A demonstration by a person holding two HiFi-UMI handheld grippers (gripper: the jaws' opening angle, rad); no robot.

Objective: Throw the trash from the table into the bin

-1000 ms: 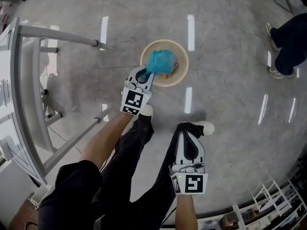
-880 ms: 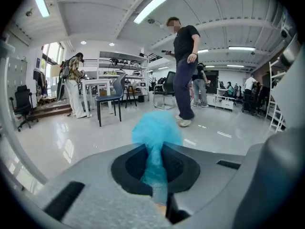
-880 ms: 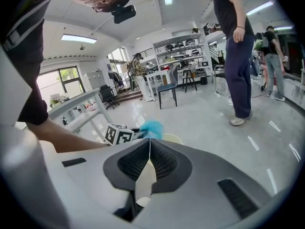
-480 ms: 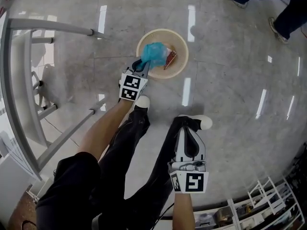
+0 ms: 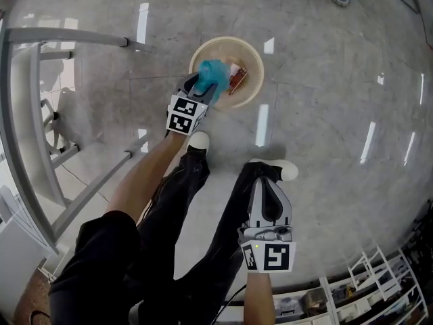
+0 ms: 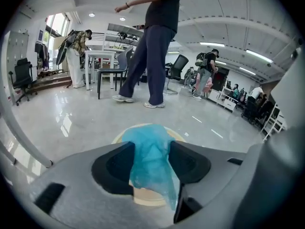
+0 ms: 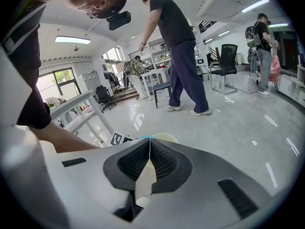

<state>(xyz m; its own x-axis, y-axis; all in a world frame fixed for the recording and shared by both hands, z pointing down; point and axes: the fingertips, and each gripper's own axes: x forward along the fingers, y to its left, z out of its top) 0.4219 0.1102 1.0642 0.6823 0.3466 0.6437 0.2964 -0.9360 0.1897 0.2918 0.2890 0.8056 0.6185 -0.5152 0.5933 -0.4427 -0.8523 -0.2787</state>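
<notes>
Glossy grey floor [image 5: 325, 80] mirrors ceiling lights [image 6: 217, 44]; white table [image 6: 102, 55], office chairs [image 7: 228, 56] beyond

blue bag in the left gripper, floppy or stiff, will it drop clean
Probably floppy: the blue bag drapes in crumpled folds between the opening jaws of the left gripper. Likely light, thin film, so it may cling or drift rather than drop straight into the bin.

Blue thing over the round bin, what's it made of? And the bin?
The blue thing looks like thin plastic film, maybe a bag: crinkly, floppy and slightly see-through. The bin looks like smooth cream plastic with an even, rounded rim, though I can't be sure.
</notes>
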